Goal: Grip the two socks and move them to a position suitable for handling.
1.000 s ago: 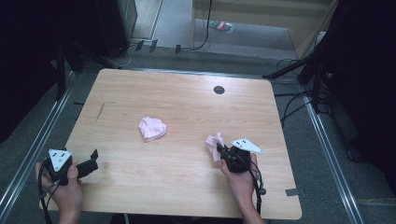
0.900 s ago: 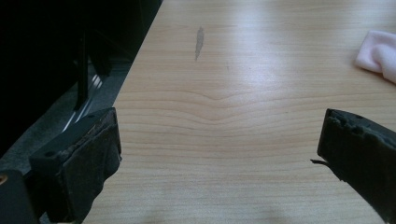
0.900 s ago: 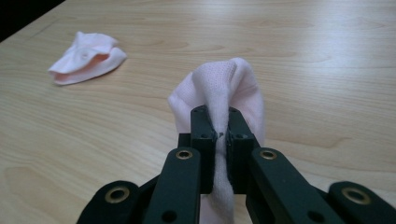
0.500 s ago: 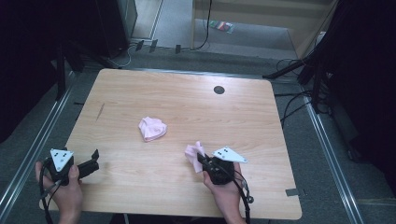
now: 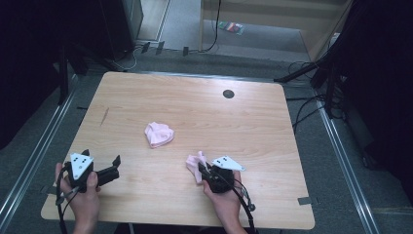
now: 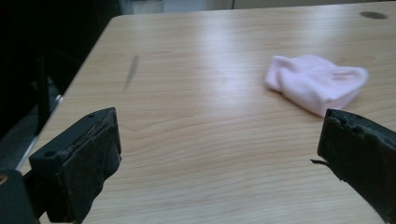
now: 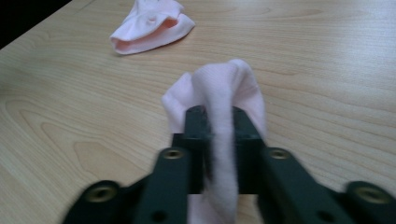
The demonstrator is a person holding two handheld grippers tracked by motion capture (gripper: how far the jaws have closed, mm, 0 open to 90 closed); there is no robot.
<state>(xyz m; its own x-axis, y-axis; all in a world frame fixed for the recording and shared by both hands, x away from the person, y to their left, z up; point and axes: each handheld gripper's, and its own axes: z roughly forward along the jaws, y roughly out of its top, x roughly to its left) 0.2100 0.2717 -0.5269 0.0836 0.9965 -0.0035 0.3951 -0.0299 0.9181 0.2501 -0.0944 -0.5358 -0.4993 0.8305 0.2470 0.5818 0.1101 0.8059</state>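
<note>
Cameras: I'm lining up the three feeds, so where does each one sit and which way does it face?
High view: above the table's near edge, facing forward and down; both forearms and hands show.
Left gripper view: on the left gripper, along open jaws, towards the lying pink sock.
Right gripper view: on the right gripper, its jaws around the second pink sock.
All share the lying sock.

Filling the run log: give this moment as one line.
right gripper: jaws just opening, pink sock between them | left gripper: open | second sock: mid-table
</note>
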